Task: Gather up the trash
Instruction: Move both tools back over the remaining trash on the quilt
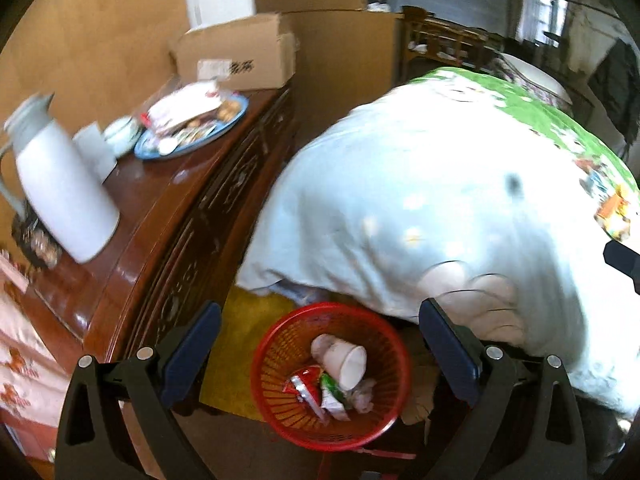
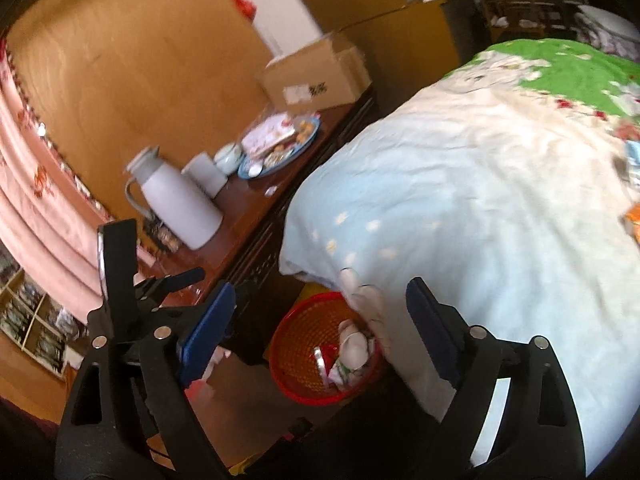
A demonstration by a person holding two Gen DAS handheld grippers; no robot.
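Left wrist view has the left gripper (image 1: 320, 354) with its jaws spread wide and nothing between the blue pads (image 1: 191, 354); straight beyond them sits the red basket (image 1: 276, 392) on the floor. Inside the basket lie a tipped paper cup (image 1: 346, 362), a red wrapper (image 1: 305, 383) and crumpled scraps. Left of the basket stands the dark wooden cabinet (image 1: 168, 208), carrying a white thermos (image 1: 66, 194), a blue plate (image 1: 234, 120) and a cardboard box (image 1: 236, 58). Behind the basket hangs the pale blue quilt (image 1: 400, 200).

The right gripper (image 2: 320, 322) is also wide and empty, with the basket beyond it, just under the quilt's edge.
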